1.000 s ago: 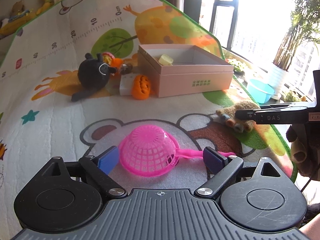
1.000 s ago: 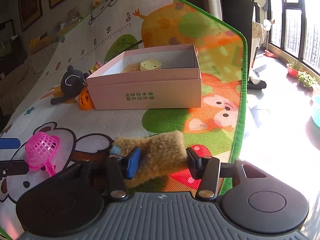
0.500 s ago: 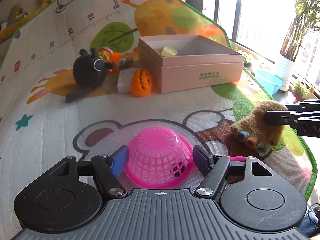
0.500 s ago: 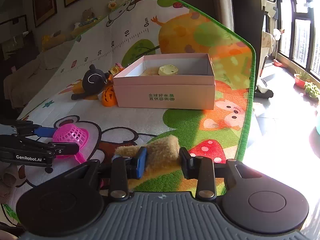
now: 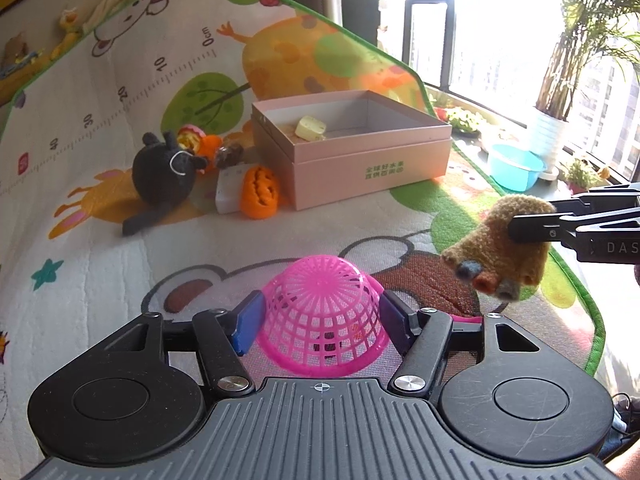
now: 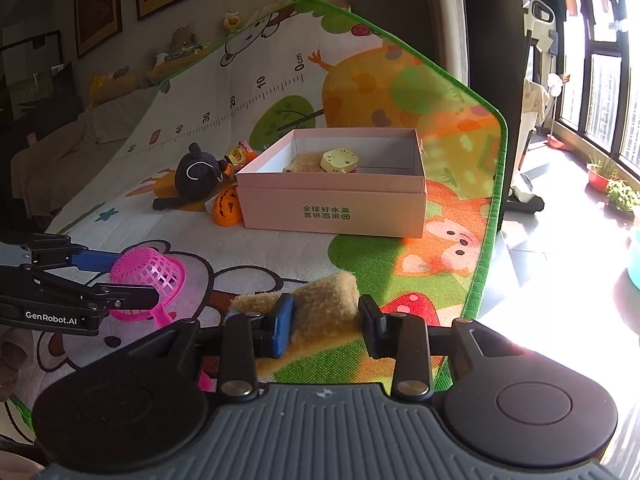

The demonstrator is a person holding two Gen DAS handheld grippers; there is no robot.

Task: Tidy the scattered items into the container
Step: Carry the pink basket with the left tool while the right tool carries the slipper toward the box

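Note:
My left gripper [image 5: 324,326] is shut on an upturned pink mesh strainer [image 5: 320,308], its pads pressed on both sides of the bowl. The strainer's handle trails to the right behind a finger. From the right wrist view the left gripper [image 6: 134,280] holds the strainer [image 6: 152,274] low over the mat. My right gripper [image 6: 326,320] is shut on a brown plush toy [image 6: 324,300]; that toy [image 5: 500,248] hangs clear above the mat. The open pink box [image 5: 372,168] [image 6: 332,210] stands farther back and holds a pale yellow toy [image 5: 310,128].
Left of the box lie a black plush [image 5: 164,172], an orange pumpkin toy [image 5: 260,192], a white block [image 5: 226,194] and small toys behind them. The play mat's green edge [image 5: 576,280] runs along the right; beyond it stand a blue basin [image 5: 514,166] and potted plants.
My left gripper moved forward around the strainer and went from open to shut on it. My right gripper lifted the brown plush off the mat.

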